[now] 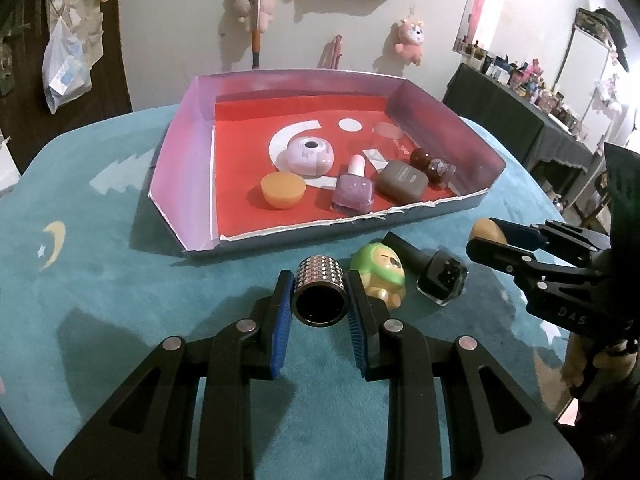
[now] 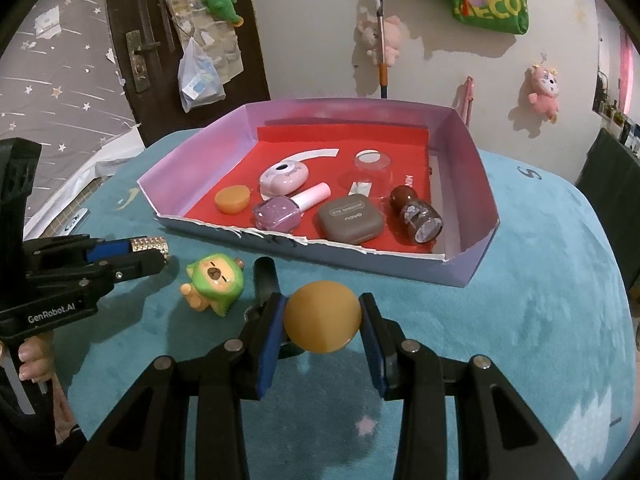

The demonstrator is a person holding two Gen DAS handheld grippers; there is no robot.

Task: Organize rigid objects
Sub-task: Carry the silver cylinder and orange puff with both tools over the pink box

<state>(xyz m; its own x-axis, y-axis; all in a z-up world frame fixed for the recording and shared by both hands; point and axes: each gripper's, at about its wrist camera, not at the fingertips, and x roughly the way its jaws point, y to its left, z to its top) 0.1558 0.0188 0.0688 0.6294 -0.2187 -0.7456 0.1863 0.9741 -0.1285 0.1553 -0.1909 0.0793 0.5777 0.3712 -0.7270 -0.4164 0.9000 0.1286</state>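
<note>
My left gripper [image 1: 319, 292] is shut on a studded silver cylinder [image 1: 319, 288], held just above the teal cloth in front of the tray; it also shows in the right wrist view [image 2: 150, 245]. My right gripper [image 2: 322, 320] is shut on a yellow-orange ball [image 2: 322, 317], seen at the right in the left wrist view [image 1: 486, 231]. A green figurine [image 1: 380, 274] and a black nail polish bottle [image 1: 438, 276] lie on the cloth between the grippers. The red-floored tray [image 1: 200, 184] holds an orange cap [image 1: 283, 189], a purple bottle [image 1: 354, 190], a brown compact [image 1: 402, 181], a pink case [image 1: 309, 155] and a dark red bottle [image 1: 432, 164].
The table is covered in teal cloth [image 1: 100, 280]. A dark table with many small items [image 1: 520, 92] stands at the far right. Plush toys hang on the wall [image 1: 412, 40]. A door [image 2: 136, 40] is behind the tray to the left.
</note>
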